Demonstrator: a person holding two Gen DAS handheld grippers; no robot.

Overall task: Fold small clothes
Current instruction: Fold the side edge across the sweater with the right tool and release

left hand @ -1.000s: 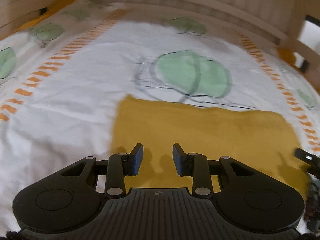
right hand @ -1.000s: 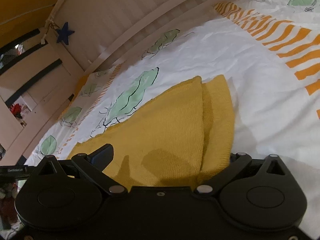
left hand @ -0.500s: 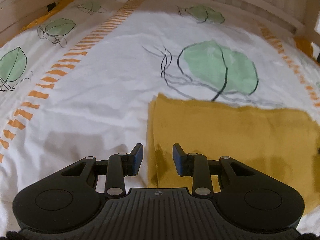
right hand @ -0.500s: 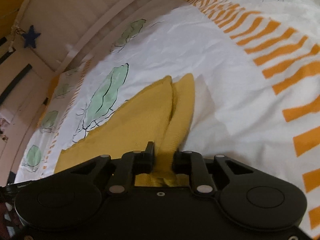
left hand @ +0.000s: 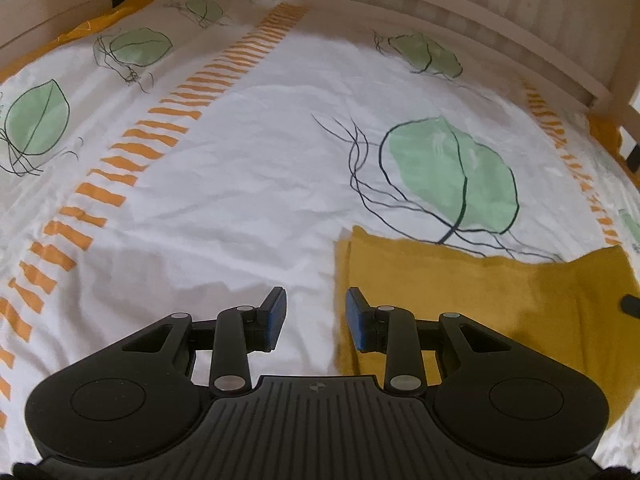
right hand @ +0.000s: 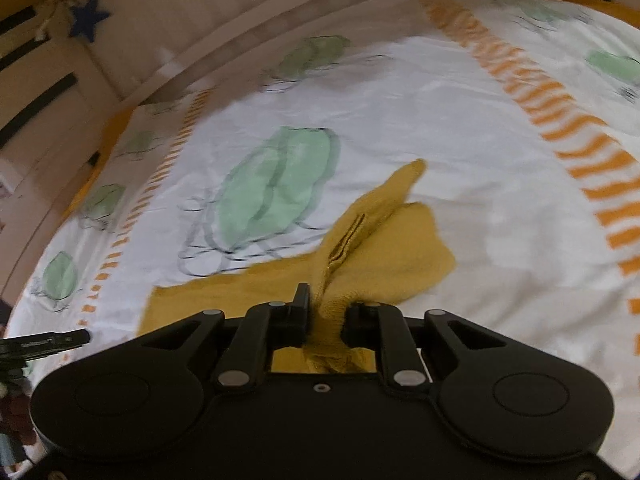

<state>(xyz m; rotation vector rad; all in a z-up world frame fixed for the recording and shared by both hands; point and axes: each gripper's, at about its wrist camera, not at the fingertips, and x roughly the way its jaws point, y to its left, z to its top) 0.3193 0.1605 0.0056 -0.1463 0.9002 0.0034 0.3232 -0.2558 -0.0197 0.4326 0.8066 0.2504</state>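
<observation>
A: Mustard-yellow knitted garment (right hand: 380,256) first: where does it lie, taking the big green leaf print (right hand: 276,184) on the white bed cover (right hand: 460,128) as the mark?

B: Just on the near side of the leaf. Most of it lies flat on the cover, its far edge running under the leaf's stem. One end is bunched up and raised off the bed in the right claw (right hand: 326,316).

A: How does that claw stand?

B: Its jaws are closing, nearly together, with a thick wad of the knit pressed between the pads. The left claw (left hand: 316,316) is partly open and holds nothing. It hangs over bare cover at the garment's left edge, well to the near left of the leaf.

A: What could go wrong from here?

B: I judge the grip takes several layers at once. If the wad is uneven, a layer could slip out as the end is carried over, and the fold would land crooked. Nothing pins the flat part either, so a pull could drag the whole piece across the smooth cover instead of creasing it.

A: And further off?

B: Beyond the leaf, orange dashed stripes (left hand: 160,128) cross the cover, then a pale wooden bed rail (left hand: 480,20). Neither is close enough to catch the cloth, I think.
</observation>
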